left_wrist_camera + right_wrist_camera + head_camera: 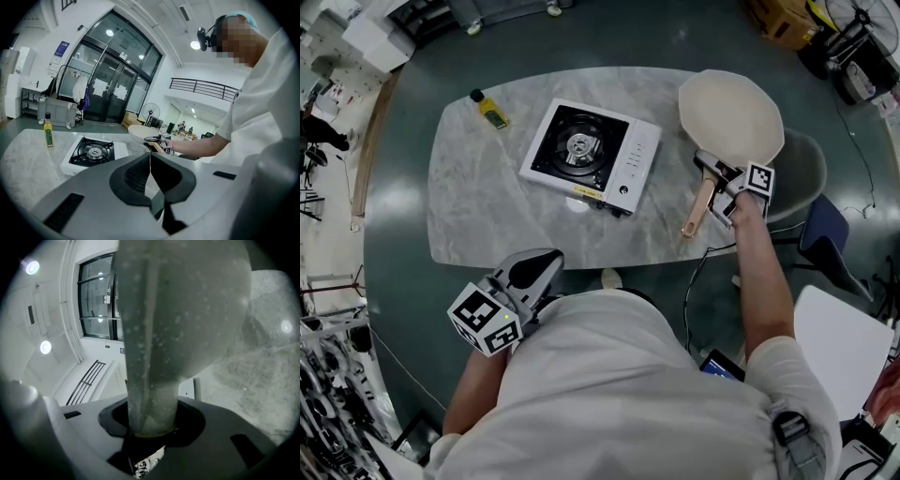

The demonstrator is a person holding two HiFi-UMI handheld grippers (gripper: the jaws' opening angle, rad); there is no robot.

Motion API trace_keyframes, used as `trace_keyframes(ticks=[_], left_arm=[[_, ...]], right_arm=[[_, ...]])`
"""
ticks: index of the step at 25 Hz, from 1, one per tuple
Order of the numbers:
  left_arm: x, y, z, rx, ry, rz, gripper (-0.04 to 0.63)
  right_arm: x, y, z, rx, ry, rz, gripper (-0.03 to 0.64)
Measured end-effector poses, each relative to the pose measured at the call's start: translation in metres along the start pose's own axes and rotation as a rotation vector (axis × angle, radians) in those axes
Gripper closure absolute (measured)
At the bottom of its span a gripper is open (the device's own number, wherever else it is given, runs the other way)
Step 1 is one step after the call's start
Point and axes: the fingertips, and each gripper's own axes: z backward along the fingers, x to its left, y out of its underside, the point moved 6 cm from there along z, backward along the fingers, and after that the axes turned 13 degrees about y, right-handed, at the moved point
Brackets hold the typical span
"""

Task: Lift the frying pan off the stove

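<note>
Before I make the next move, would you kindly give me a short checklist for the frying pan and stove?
1. Frying pan off the stove: ok, it is to the stove's right and the burner is bare.
2. Right gripper jaws closed on the handle: ok.
3. Pan resting on the table or held above it: cannot tell.
4. Pan well inside the table's edge: not ok, it is at the right edge.
5. Left gripper clear, jaws together, empty: ok.
6. Bottle far from pan: ok.

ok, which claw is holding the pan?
The right claw: it's closed on the handle of the pan, right of the stove. The left claw is shut on nothing, near the person's body.
</note>
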Motion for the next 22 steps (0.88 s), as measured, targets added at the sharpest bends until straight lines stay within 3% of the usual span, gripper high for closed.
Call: trace_keyframes(ticks=[12, 22], left_arm=[[0.000, 0.001, 0.006, 0.023, -0.032, 0.003, 0.575], [-0.002, 0.005, 0.007, 0.038, -0.055, 0.008, 0.575]], right_arm=[[-0.034, -0.006, -0.010, -0.060, -0.025, -0.074, 0.458], [-0.061, -0.003, -0.015, -0.066, 0.004, -0.092, 0.456]])
